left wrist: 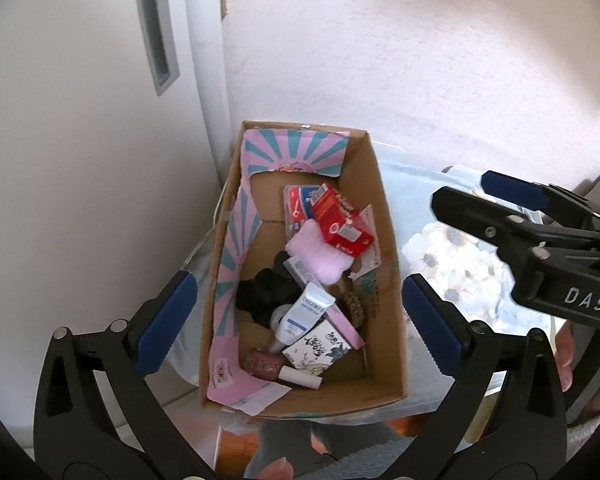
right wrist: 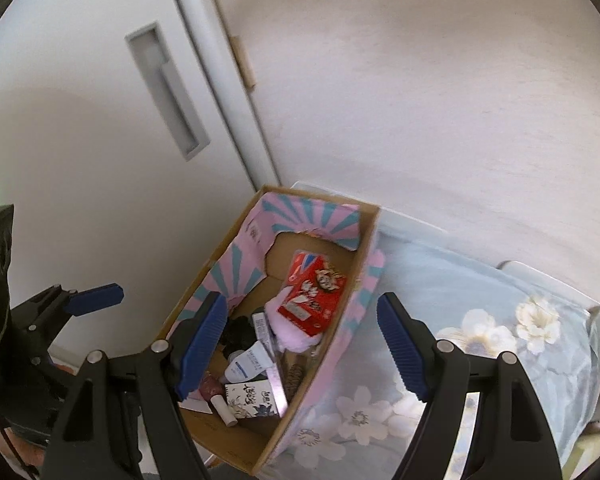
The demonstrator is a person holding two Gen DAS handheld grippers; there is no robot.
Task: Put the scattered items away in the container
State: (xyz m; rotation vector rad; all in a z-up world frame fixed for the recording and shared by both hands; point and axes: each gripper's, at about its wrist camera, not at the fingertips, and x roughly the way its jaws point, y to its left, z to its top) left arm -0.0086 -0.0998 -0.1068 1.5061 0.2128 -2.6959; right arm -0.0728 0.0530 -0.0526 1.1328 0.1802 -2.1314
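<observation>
An open cardboard box (left wrist: pixel 384 280), lined with pink and teal paper, stands on a pale blue floral cushion. In it lie a red carton (left wrist: pixel 340 220), a pink fluffy pad (left wrist: pixel 320 252), a black cloth (left wrist: pixel 264 296), a white tube (left wrist: pixel 304 312), a black-and-white patterned carton (left wrist: pixel 320 350) and a pink bottle (left wrist: pixel 264 364). My left gripper (left wrist: pixel 296 284) hangs open above the box, with nothing held between its blue pads. My right gripper (right wrist: pixel 300 300) is open and empty over the box's (right wrist: pixel 332 344) right wall. It also shows at the right (left wrist: pixel 460 188) of the left wrist view.
The floral cushion (right wrist: pixel 480 320) spreads to the right of the box on a white frame. A white door with a recessed handle (right wrist: pixel 168 92) and a pale wall stand close behind. A person's fingers (left wrist: pixel 564 352) hold the right gripper.
</observation>
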